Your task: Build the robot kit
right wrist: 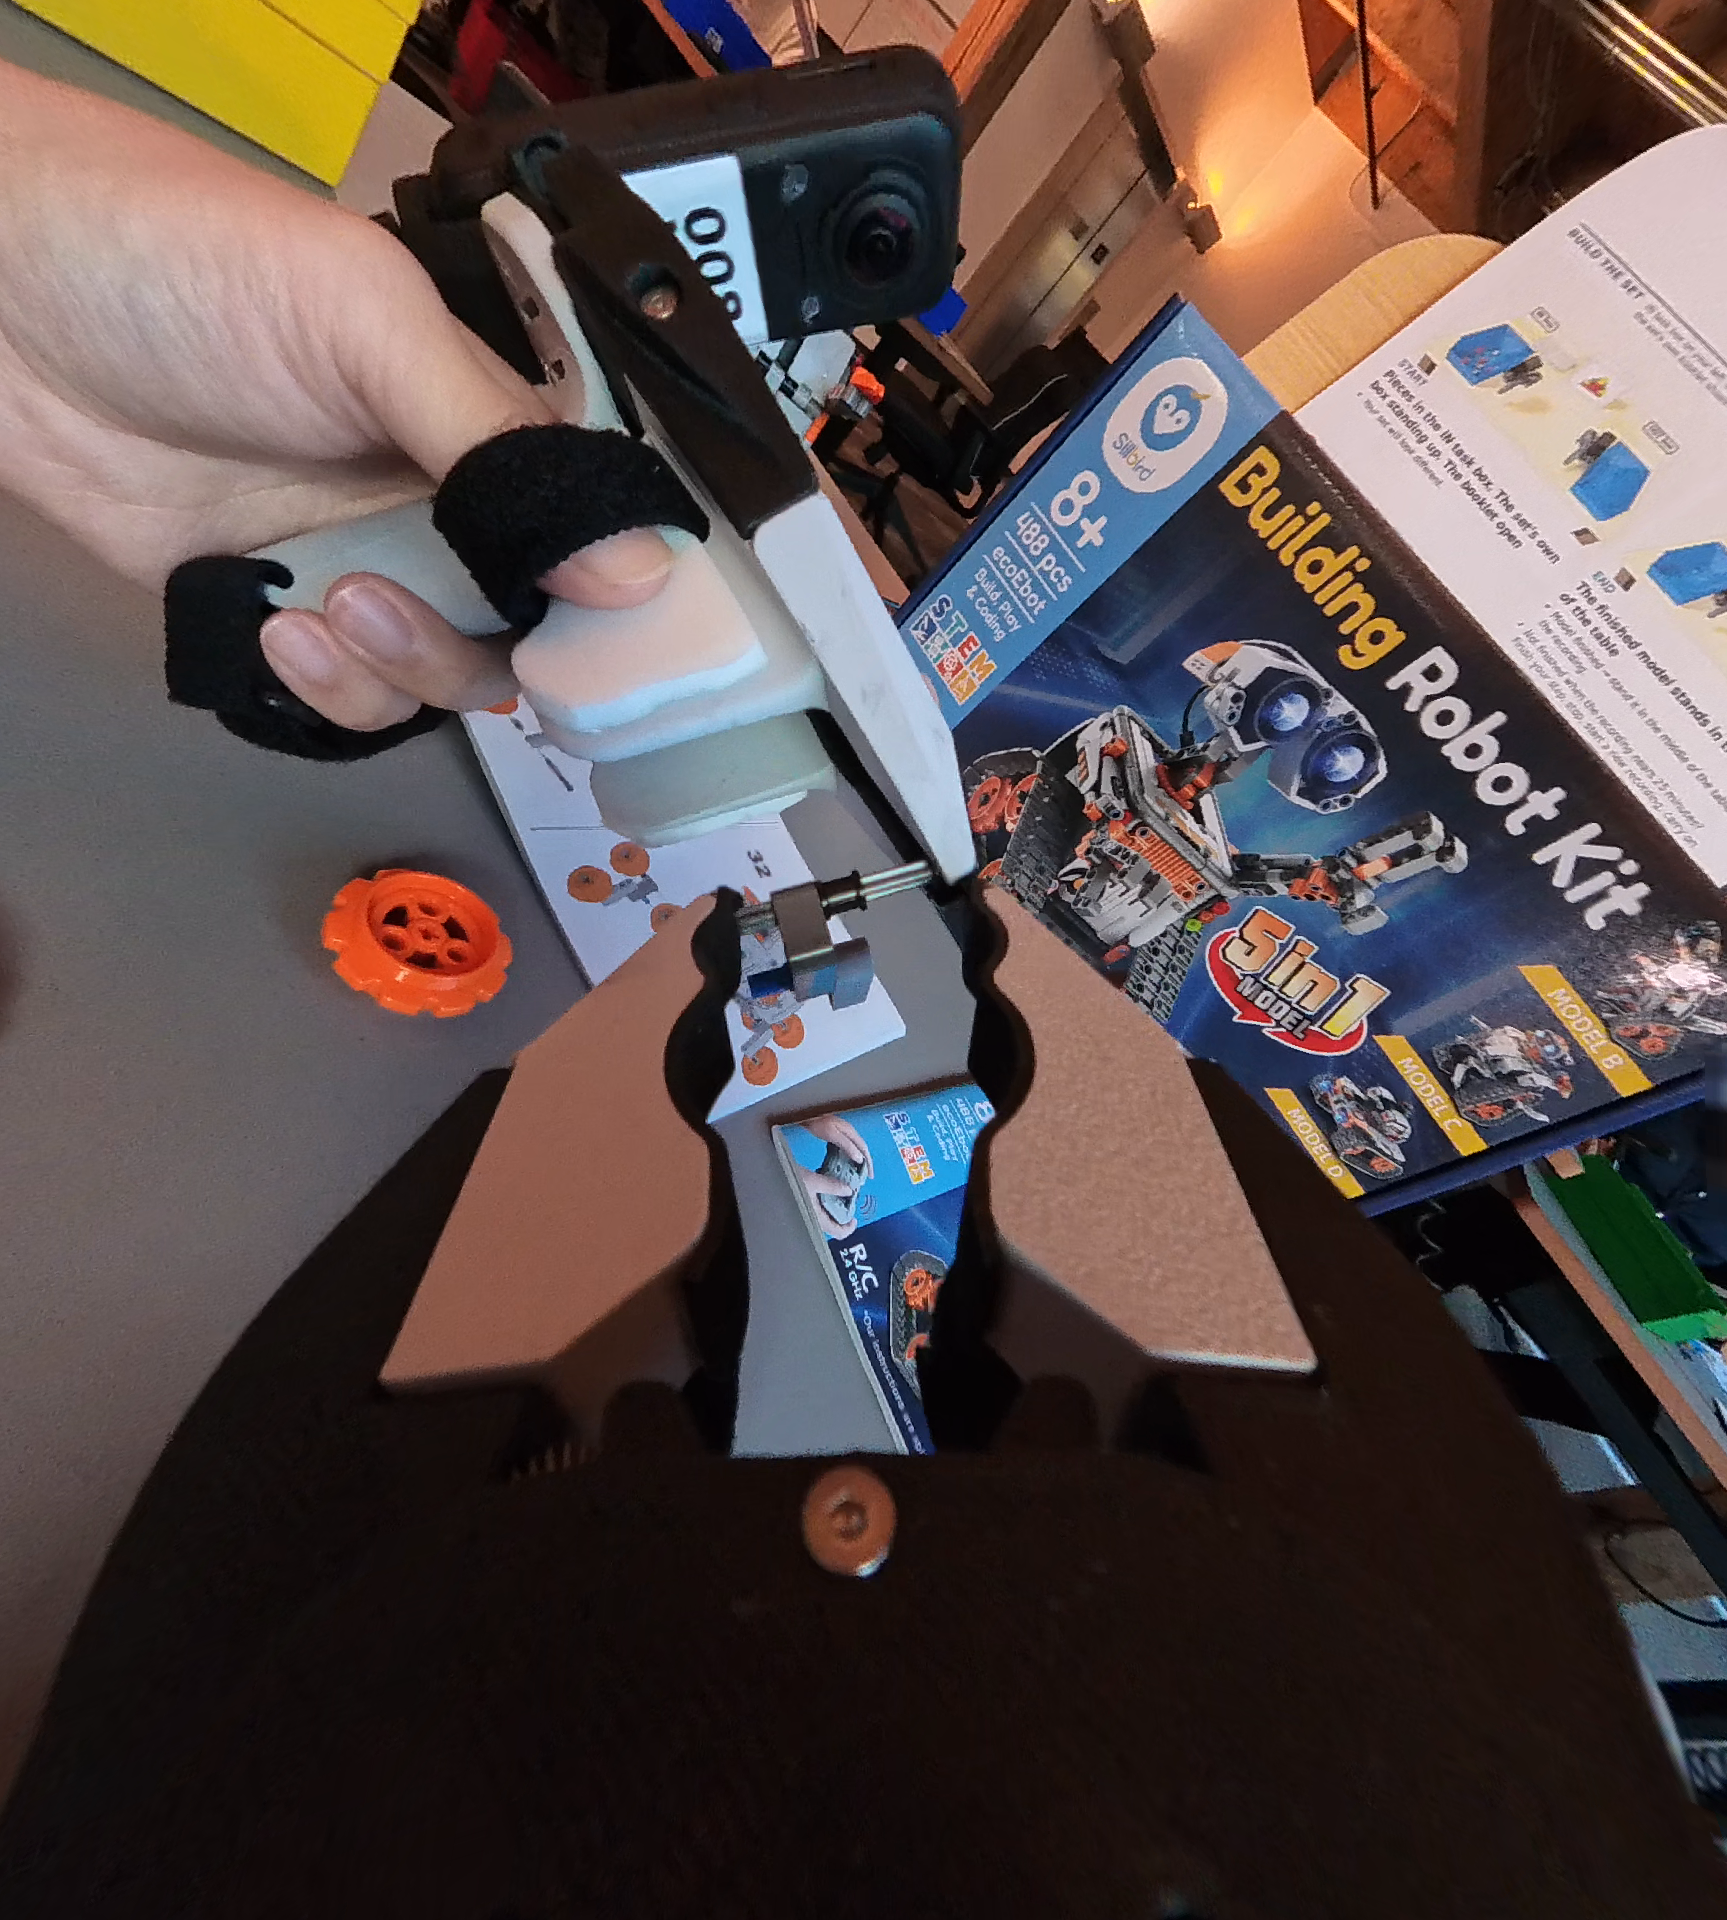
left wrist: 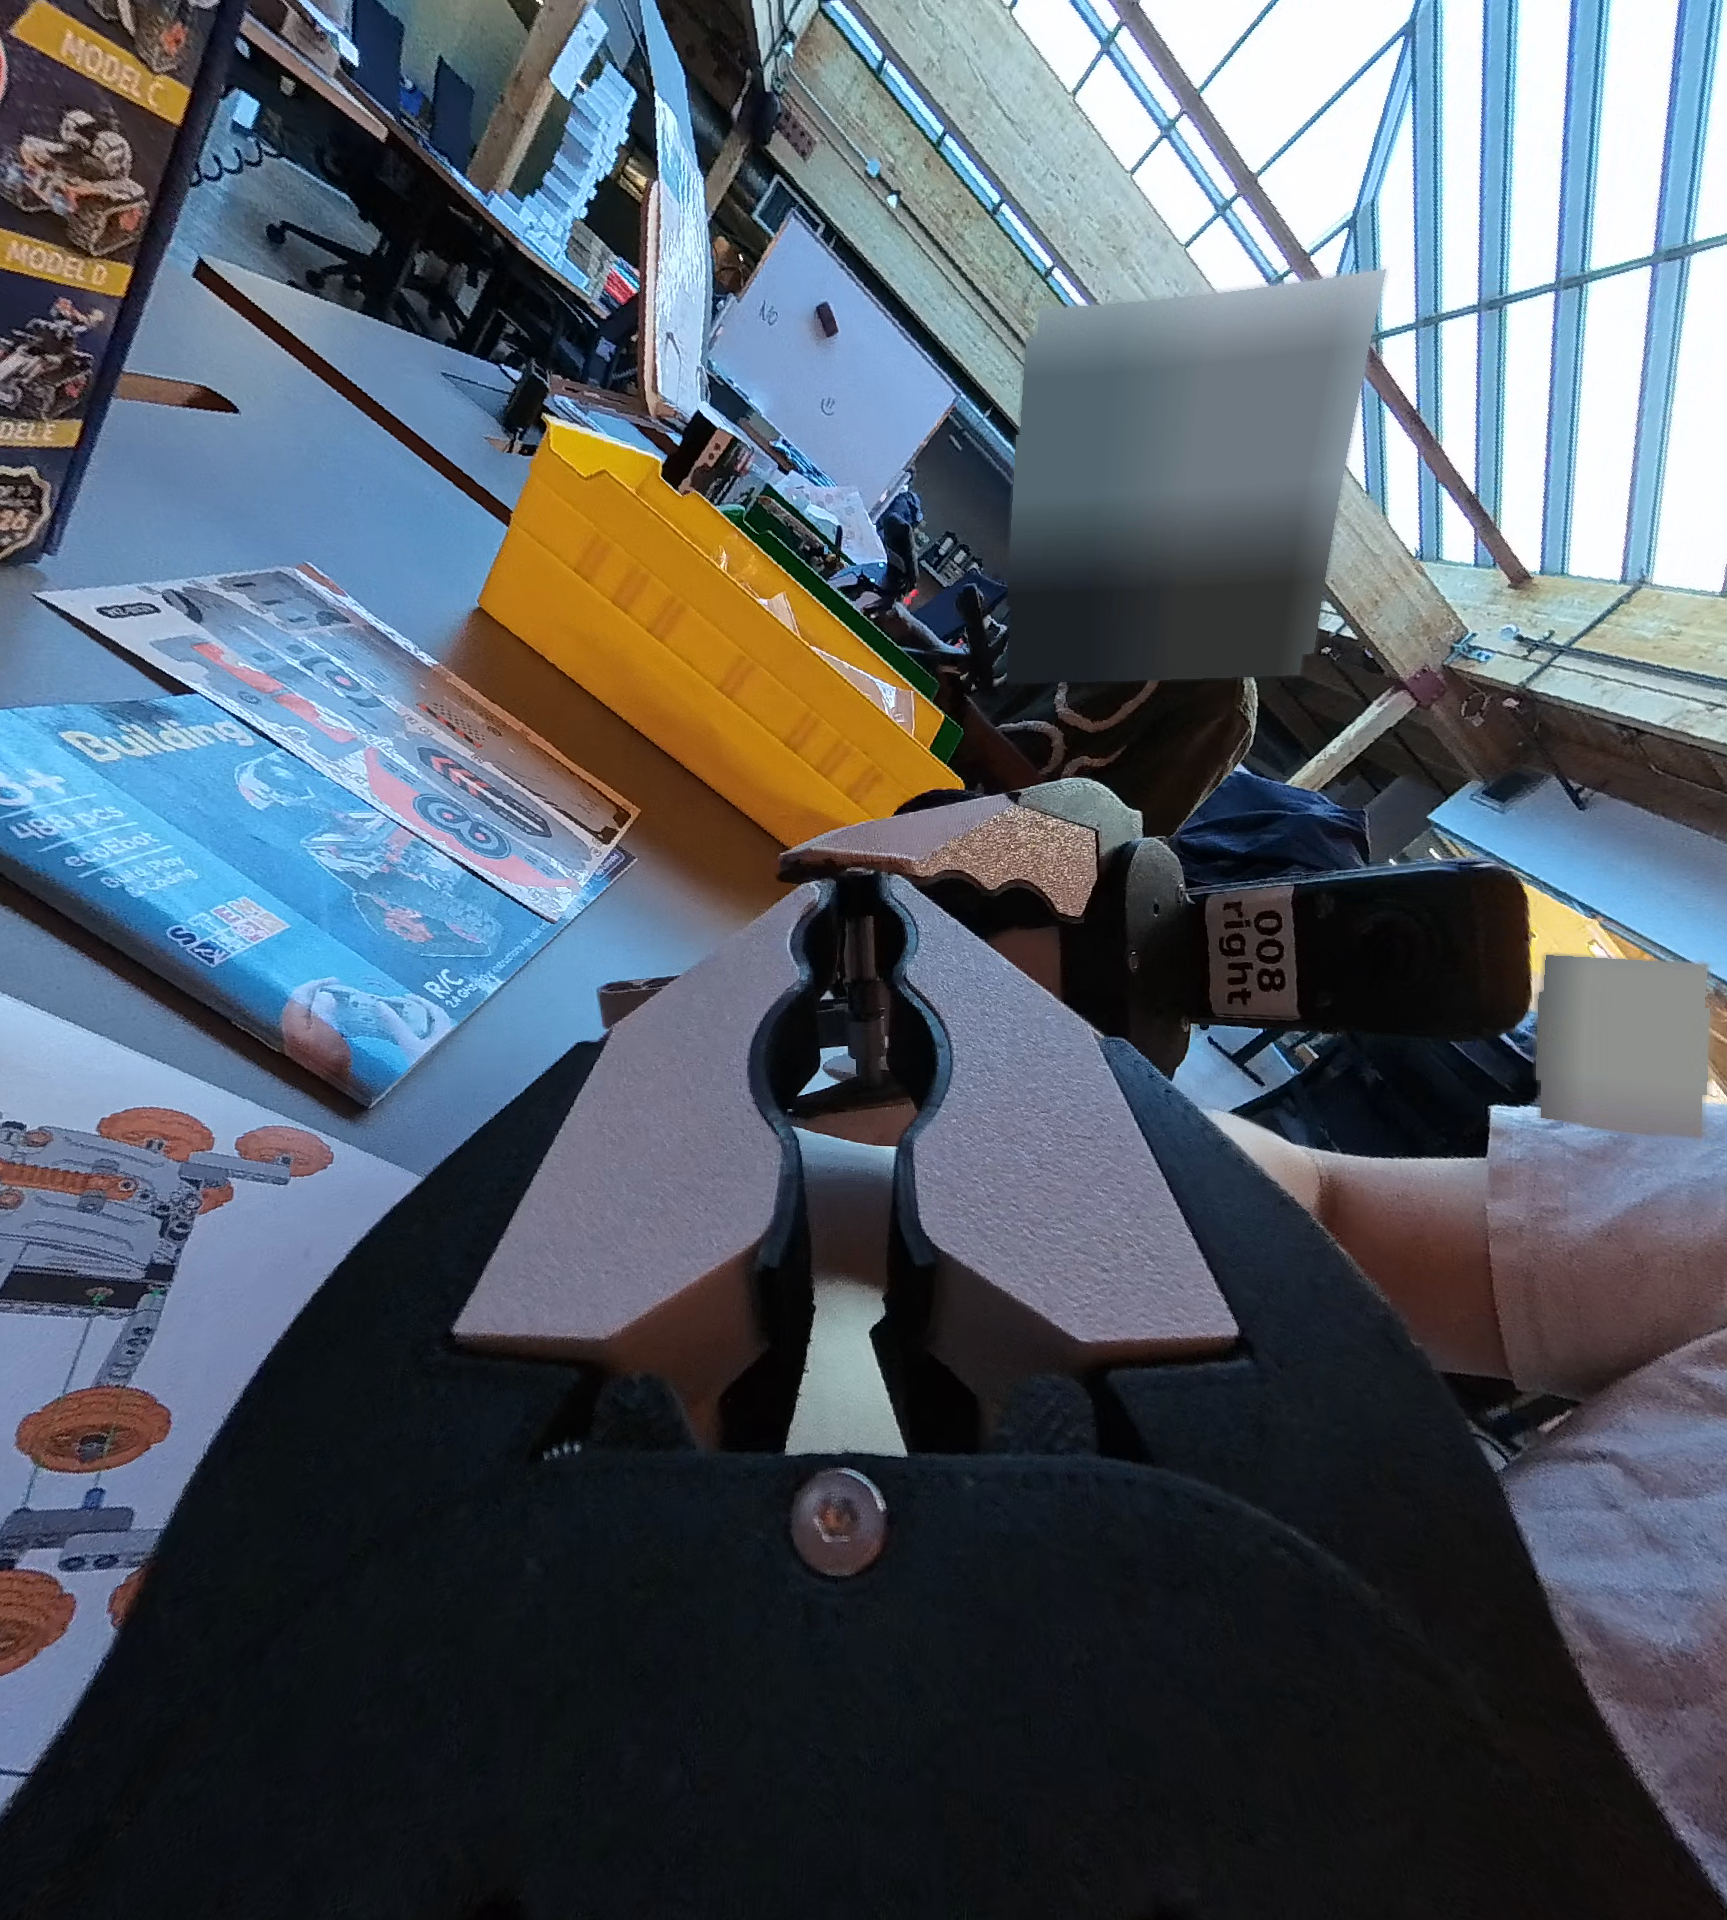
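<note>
Left hand-held gripper (left wrist: 851, 894): fingers narrowed onto a thin grey axle (left wrist: 861, 971), held off the grey table (left wrist: 339, 468), likely for alignment. Right hand-held gripper (right wrist: 843, 914): fingers part-open around a small grey connector block (right wrist: 817, 951) on that axle; contact unclear. Nearby: orange gear wheel (right wrist: 415, 940), kit box (right wrist: 1358, 831), yellow bin (left wrist: 693, 634), instruction booklet (left wrist: 215, 883).

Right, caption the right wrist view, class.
Right gripper and left gripper meet at small grey axle piece; orange toothed wheel nearby.
</note>
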`<state>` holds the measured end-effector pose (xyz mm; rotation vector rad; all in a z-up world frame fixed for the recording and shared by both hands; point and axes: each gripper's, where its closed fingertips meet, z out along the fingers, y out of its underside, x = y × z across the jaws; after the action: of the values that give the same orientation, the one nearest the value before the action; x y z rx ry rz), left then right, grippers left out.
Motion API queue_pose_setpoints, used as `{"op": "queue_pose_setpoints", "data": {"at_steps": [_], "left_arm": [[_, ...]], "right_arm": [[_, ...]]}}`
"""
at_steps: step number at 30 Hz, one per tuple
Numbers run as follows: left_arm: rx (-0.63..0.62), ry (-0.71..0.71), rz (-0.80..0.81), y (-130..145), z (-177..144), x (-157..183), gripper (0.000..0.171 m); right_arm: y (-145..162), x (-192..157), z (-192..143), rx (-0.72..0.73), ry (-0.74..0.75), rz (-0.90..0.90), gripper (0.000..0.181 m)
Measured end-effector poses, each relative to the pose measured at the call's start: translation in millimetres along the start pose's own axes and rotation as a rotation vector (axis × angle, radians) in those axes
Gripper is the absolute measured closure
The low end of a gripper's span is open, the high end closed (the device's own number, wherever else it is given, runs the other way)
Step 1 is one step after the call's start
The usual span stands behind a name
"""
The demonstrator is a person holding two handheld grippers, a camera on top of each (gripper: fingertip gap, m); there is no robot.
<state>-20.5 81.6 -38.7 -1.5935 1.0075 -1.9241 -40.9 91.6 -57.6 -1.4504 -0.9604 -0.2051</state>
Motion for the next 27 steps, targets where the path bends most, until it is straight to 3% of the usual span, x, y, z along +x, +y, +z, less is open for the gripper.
{"op": "queue_pose_setpoints", "data": {"at_steps": [27], "left_arm": [[-0.005, -0.008, 0.013, 1.7, 0.8, 0.1, 0.17]], "right_arm": [[1.7, -1.3, 0.0, -0.019, -0.013, 0.024, 0.139]]}}
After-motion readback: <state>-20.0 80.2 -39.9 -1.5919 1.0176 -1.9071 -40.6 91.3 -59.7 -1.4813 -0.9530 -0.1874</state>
